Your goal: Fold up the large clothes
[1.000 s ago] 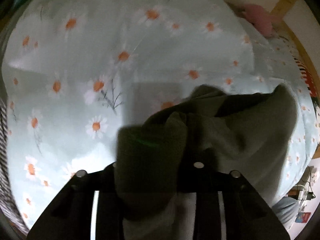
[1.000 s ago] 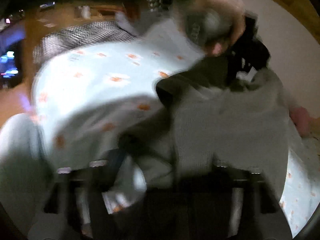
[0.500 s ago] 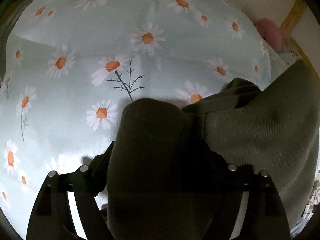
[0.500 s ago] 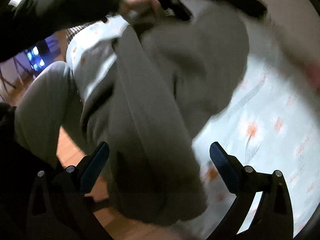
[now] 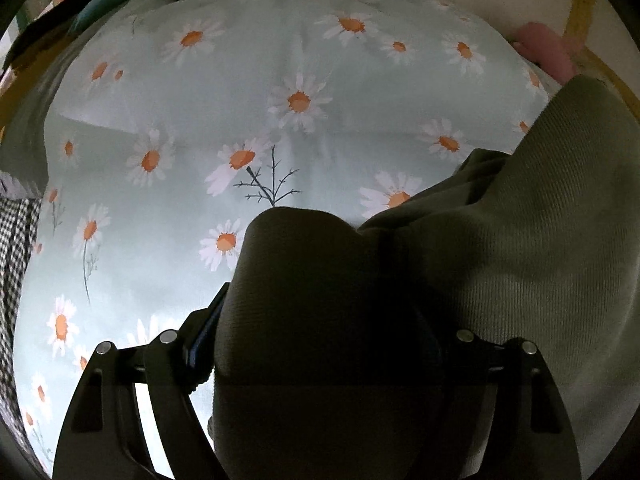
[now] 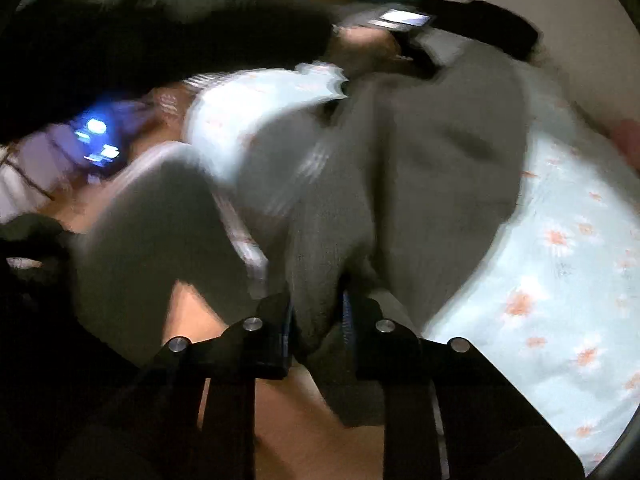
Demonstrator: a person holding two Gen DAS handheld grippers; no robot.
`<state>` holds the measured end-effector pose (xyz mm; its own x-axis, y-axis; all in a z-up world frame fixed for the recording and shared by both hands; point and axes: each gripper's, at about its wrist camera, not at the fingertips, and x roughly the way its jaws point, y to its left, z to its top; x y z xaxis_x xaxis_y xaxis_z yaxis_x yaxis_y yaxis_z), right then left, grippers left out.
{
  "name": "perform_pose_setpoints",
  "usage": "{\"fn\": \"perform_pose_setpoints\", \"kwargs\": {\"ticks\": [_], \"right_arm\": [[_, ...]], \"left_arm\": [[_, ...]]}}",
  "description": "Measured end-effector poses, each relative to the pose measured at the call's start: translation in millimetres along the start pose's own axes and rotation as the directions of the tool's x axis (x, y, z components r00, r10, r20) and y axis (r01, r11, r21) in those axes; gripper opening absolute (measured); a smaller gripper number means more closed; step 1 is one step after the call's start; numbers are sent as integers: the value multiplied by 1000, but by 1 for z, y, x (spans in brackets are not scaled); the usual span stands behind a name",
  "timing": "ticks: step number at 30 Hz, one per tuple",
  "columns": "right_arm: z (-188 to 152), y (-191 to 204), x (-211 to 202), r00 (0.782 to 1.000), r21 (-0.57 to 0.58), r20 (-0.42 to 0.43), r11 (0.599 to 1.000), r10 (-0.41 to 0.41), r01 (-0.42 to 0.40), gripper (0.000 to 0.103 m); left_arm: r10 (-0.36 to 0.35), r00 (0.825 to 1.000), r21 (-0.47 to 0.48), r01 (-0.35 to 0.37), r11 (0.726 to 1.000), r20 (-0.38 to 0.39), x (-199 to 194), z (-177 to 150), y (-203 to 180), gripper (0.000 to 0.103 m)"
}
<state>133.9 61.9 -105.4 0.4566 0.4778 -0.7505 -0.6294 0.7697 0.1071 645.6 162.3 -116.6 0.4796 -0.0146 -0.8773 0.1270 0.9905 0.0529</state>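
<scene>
A: Left tongs [image 5: 320, 344]: clamped on what?

B: On a bunched fold of the olive-grey knit garment [image 5: 520, 240]; cloth heaped over the tips, hiding both; jaws drawn in against the bundle; only a dark blue pad edge showing at the left of the cloth; rest of the garment spreading off to the right and ahead of the tongs, lying on the bed.

A: And ahead of them?

B: Pale daisy-print bedsheet [image 5: 248, 92] filling the view ahead and to the left; a pink soft thing [image 5: 548, 52] far ahead on the right, near a yellow wooden edge; checked black-and-white fabric [image 5: 18, 264] at the far left.

A: Right tongs [image 6: 316, 316]?

B: Nearly closed; pinching a narrow ridge of the same garment [image 6: 440, 152] between blue-lined fingers [image 6: 348, 320]; cloth rising from the grip and broadening ahead, draped over the bed edge; sheet [image 6: 560, 280] to the right of the tongs; much blur here.

A: Anything else in that view?

B: A dark-sleeved arm [image 6: 160, 40] across the top, ahead and to the left; the other device beyond it, too smeared to read; a blue glow [image 6: 96, 132] far left; wooden floor [image 6: 320, 420] beneath the tongs.
</scene>
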Motion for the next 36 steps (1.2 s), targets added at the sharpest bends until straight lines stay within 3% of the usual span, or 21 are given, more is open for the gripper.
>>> {"fn": "perform_pose_setpoints", "kwargs": {"ticks": [2,6,12,14,15,17,20,23,25,28,29,30,33,35,36], "right_arm": [[1,36,25,998,-36,-28,998,49,-50,15],[-3,68,96,983,-3,-75,985,169,-170,14],[-1,105,201,989,-11,-129,997,69,-71,17],[-3,111,223,985,0,-165,999,42,-42,40],[-7,114,224,982,3,-182,999,48,-48,48],[-12,120,214,980,6,-173,995,95,-95,77],[-23,130,165,991,-16,-81,994,102,-104,92],[-43,110,106,1000,18,21,1000,-23,22,93],[-65,72,69,995,147,59,987,-81,72,93],[-116,-4,55,998,448,29,893,-64,44,94],[-142,-34,62,999,566,0,824,-42,35,94],[-158,-50,73,1000,626,-6,780,-17,17,94],[-202,-94,114,994,766,37,636,104,-95,94],[-214,-110,134,973,780,145,584,181,-225,93],[-213,-114,140,964,767,180,585,198,-264,92]], "left_arm": [[-1,1000,-17,1,1000,2,-1,0,1,79],[-13,1000,-47,13,999,-7,-3,-8,5,79],[-30,999,-51,29,998,-17,-4,-11,8,79],[-30,999,-49,29,998,-15,-4,-11,9,79],[-26,1000,-49,25,998,-13,-5,-12,9,81],[-15,1000,-48,14,999,-7,-3,-11,9,85],[-30,1000,-61,30,998,5,7,-10,8,87],[-67,998,-86,67,994,8,9,-12,14,88],[-84,996,-100,85,991,9,10,-13,17,88],[-65,998,-87,67,994,22,6,-15,14,88],[-53,998,-79,55,995,26,3,-16,13,88],[-35,999,-68,37,997,32,2,-16,10,88],[-14,999,-57,16,998,42,-2,-16,8,88],[-17,999,-61,19,998,44,-2,-15,7,88],[-19,999,-62,22,998,44,-1,-15,7,88]]}}
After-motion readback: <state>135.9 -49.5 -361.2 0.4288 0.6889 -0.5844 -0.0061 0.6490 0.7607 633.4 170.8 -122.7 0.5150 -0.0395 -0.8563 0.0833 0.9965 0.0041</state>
